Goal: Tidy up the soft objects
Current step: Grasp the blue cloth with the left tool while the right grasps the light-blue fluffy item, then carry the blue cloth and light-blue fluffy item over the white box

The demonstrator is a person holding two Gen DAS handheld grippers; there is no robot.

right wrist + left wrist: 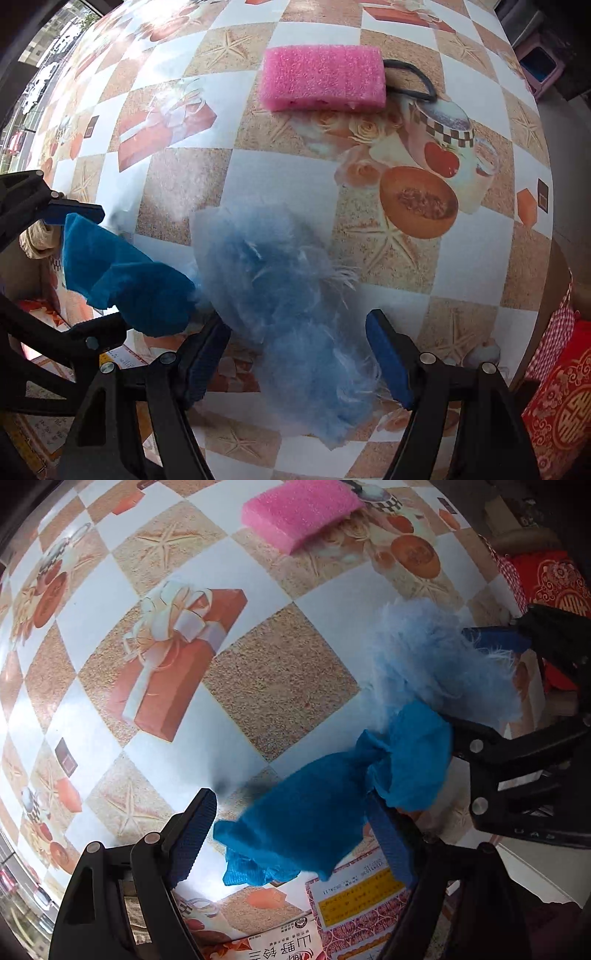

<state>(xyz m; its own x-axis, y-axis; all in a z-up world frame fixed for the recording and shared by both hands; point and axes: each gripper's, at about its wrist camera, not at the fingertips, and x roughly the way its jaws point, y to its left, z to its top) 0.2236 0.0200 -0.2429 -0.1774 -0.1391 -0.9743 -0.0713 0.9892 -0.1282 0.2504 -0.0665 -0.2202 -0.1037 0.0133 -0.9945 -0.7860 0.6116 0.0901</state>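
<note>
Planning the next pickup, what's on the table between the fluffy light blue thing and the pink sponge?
Nothing: in the right wrist view, only bare patterned tablecloth lies between the fluffy light blue piece and the pink sponge.

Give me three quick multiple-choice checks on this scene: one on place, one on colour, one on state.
1. Where is the pink sponge?
A) on the table, beyond the fluffy piece
B) between a gripper's fingers
C) on the floor

2. What colour is the fluffy piece?
A) red
B) light blue
C) pink

3. How do the jaws of the right gripper stand?
A) shut tight
B) clamped on the sponge
C) open, with the fluffy piece between them

Answers:
1. A, it lies flat on the table, further off than the fluffy piece.
2. B, its fibres show pale blue.
3. C, the fingers stand wide apart on either side of it.
</note>
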